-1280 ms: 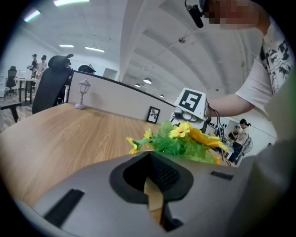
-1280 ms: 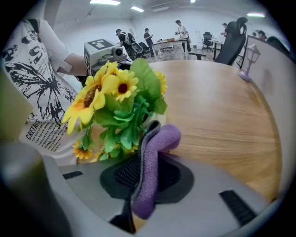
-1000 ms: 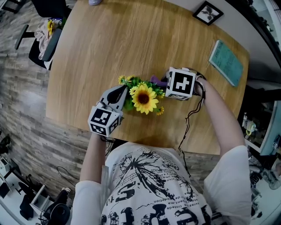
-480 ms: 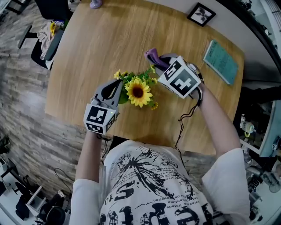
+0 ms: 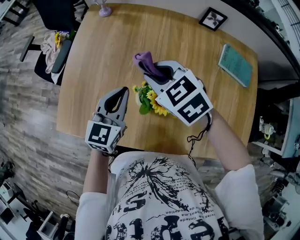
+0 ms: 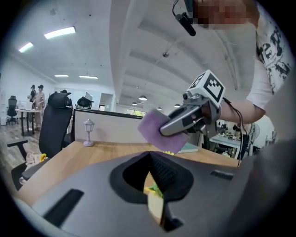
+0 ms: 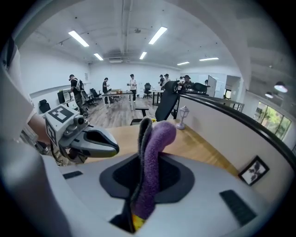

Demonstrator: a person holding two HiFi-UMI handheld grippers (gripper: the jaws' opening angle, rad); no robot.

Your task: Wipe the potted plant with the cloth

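Observation:
The potted plant point(image 5: 146, 99), with yellow sunflowers and green leaves, stands on the wooden table point(image 5: 93, 56). My right gripper point(image 5: 157, 72) hangs above it, shut on the purple cloth point(image 5: 145, 63), and hides the plant's right side. The cloth point(image 7: 155, 157) stands up between the fingers in the right gripper view. My left gripper point(image 5: 123, 90) is shut, just left of the plant and apart from it. In the left gripper view a bit of the plant point(image 6: 154, 190) shows below the closed left gripper point(image 6: 149, 155), with the cloth point(image 6: 157, 132) beyond.
A teal book point(image 5: 237, 64) and a framed picture point(image 5: 213, 18) lie at the table's far right. A small lamp ornament point(image 5: 103, 9) stands at the far edge. An office chair point(image 5: 54, 44) is left of the table. Several people stand far off in the office point(image 7: 132, 85).
Both grippers have risen. The right one swung up from the plant's right side to over it, carrying the cloth. The left stayed shut beside the plant.

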